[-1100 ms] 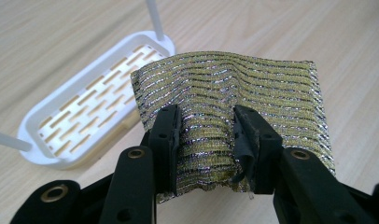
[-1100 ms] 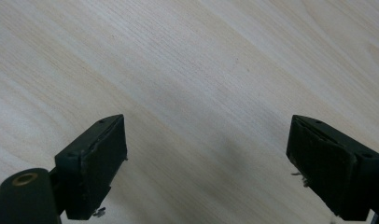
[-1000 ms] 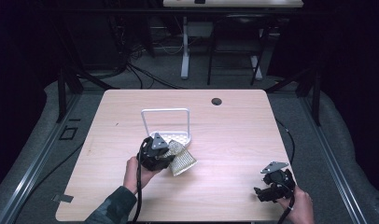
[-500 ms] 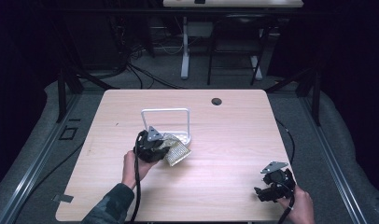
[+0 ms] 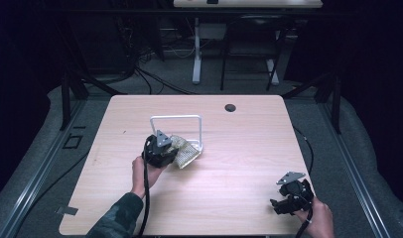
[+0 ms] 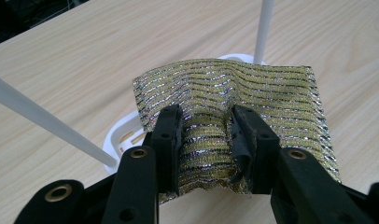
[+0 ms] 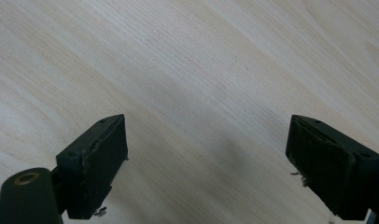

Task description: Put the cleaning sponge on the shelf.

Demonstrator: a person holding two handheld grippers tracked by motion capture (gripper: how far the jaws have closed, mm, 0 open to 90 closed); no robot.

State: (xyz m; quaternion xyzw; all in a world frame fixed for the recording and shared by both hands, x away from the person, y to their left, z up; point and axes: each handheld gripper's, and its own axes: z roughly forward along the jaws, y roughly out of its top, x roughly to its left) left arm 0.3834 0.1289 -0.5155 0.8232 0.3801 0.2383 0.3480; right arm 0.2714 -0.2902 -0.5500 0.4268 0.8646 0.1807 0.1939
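The left gripper (image 6: 204,140), fingers clamped on a bunched fold of the metallic cloth (image 6: 253,93), has carried it from the open counter (image 5: 239,148) toward the white wire rack (image 5: 177,119) just beyond them, likely for hanging. The right gripper (image 5: 289,197) rests low, apart, fingers spread wide and empty

place: lab or recording studio | evidence: dark unlit surround; lone pale wood table (image 5: 239,148) with cable hole (image 5: 231,107); cables (image 5: 160,82) across grey carpet (image 5: 199,89); second desk's legs (image 5: 196,49) behind
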